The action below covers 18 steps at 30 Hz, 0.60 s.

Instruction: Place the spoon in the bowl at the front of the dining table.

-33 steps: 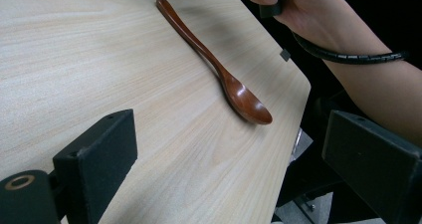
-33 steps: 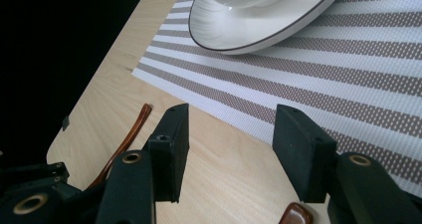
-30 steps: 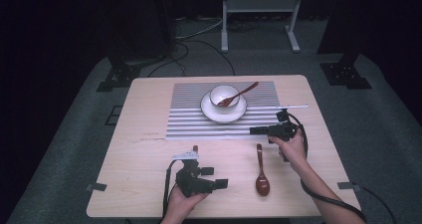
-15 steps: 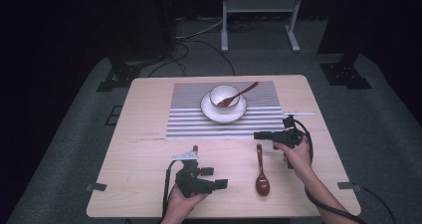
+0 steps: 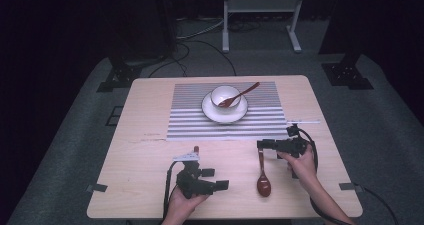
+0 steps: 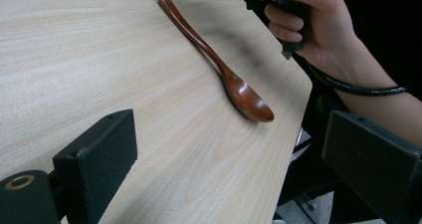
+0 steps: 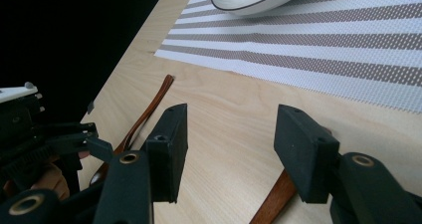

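A brown wooden spoon [image 5: 262,177] [image 6: 219,67] lies on the table, bowl end toward the front edge. My right gripper [image 5: 261,148] [image 7: 226,149] is open and hovers over the handle end, which shows under its right jaw as a brown strip [image 7: 276,199]. My left gripper [image 5: 216,178] [image 6: 231,134] rests open near the front edge, pointing at the spoon with nothing between its jaws. Another slender brown handle [image 5: 196,149] [image 7: 152,107] pokes out from beside the left gripper, its rest hidden.
A striped placemat [image 5: 190,122] [image 7: 348,50] lies at mid-table with a white plate [image 5: 210,112] on it. The plate carries a bowl [image 5: 225,92] holding a third brown spoon [image 5: 245,91]. A thin white stick [image 5: 305,121] lies at the mat's right edge.
My right gripper has come back from the mat's near edge toward the front of the table, over the spoon's handle end. The left gripper has stayed put.
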Available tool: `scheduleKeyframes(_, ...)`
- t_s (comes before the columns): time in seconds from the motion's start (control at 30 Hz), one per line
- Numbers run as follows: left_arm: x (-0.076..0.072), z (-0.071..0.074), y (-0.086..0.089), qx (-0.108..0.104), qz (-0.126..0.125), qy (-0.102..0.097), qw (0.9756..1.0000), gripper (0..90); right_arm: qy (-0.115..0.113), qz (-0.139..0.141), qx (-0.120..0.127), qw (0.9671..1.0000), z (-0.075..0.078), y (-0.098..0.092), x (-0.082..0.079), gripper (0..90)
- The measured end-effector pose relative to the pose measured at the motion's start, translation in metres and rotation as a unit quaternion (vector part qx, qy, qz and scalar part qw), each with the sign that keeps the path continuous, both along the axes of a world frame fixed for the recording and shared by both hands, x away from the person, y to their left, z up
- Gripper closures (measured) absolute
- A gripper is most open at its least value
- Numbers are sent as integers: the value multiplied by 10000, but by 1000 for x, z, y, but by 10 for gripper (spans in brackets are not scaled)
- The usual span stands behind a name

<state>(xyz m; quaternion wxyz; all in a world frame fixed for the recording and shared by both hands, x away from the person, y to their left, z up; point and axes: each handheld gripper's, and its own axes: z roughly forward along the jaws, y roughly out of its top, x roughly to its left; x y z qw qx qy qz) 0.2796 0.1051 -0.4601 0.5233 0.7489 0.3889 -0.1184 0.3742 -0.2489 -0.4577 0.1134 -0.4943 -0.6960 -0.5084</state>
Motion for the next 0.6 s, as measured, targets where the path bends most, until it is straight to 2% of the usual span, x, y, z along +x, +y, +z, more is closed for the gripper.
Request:
scheduleKeyframes(0.37, 0, 1, 1, -6, 10, -19, 10000, 59, -49, 11, 93, 9999, -6, -2, -16, 455)
scheduleKeyframes(0.6, 0, 1, 2, -10, 15, -31, 10000, 60, -108, 62, 55, 9999, -4, -1, -25, 454)
